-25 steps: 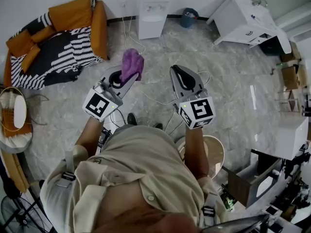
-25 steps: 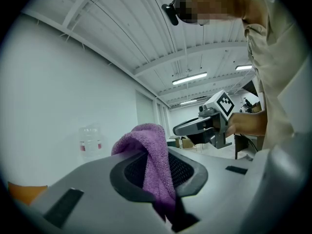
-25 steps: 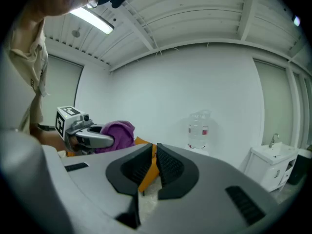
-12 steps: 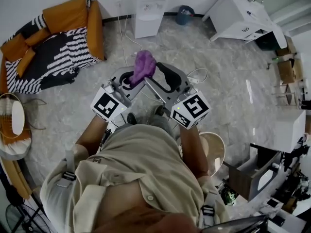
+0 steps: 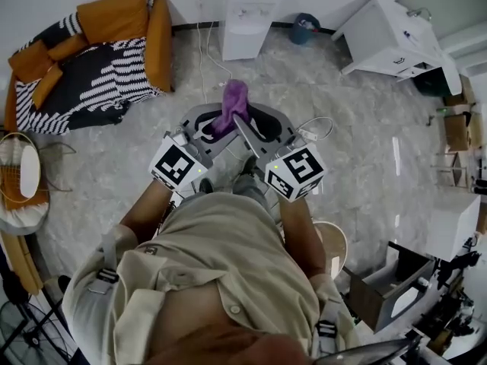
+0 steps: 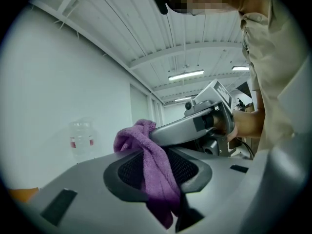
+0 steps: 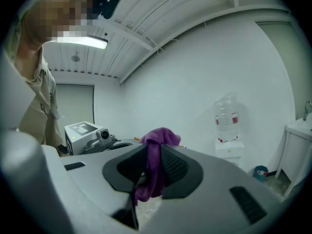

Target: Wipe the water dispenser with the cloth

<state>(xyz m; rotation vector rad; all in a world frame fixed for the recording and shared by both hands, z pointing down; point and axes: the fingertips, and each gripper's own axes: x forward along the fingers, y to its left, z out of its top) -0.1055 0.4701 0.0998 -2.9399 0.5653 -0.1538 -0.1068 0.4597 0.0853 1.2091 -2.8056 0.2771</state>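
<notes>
From where I stand, the orange sofa (image 5: 114,21) with its black-and-white striped blanket (image 5: 84,82) sits at the person's ten o'clock, against the wall.

The left gripper (image 5: 217,124) is held out in front of the person's chest and points towards one o'clock. Its jaws stand wide and are opening. The purple cloth (image 5: 230,105) lies between them, draped over one dark pad, and the other jaw is well clear of it.

The cloth sits at twelve o'clock from the person, where the two grippers' tips meet. It is bunched at the top and hangs down in a loose tail.

Straight beyond it, at twelve o'clock against the far wall, stands the white water dispenser (image 5: 249,17) with a clear bottle on top. It is well apart from the cloth and from both grippers. A white cable (image 5: 205,59) trails across the marble floor (image 5: 342,143) at its foot.

The right gripper (image 5: 245,122) points towards eleven o'clock, so its tips cross the left one's. Its jaws are closing and stand narrow. The cloth is pinched upright between the two pads, with the bunched top poking out above them.

At one o'clock a small dark bin (image 5: 306,29) sits by the wall, just beside the dispenser. A white table (image 5: 396,40) stands at two o'clock.
</notes>
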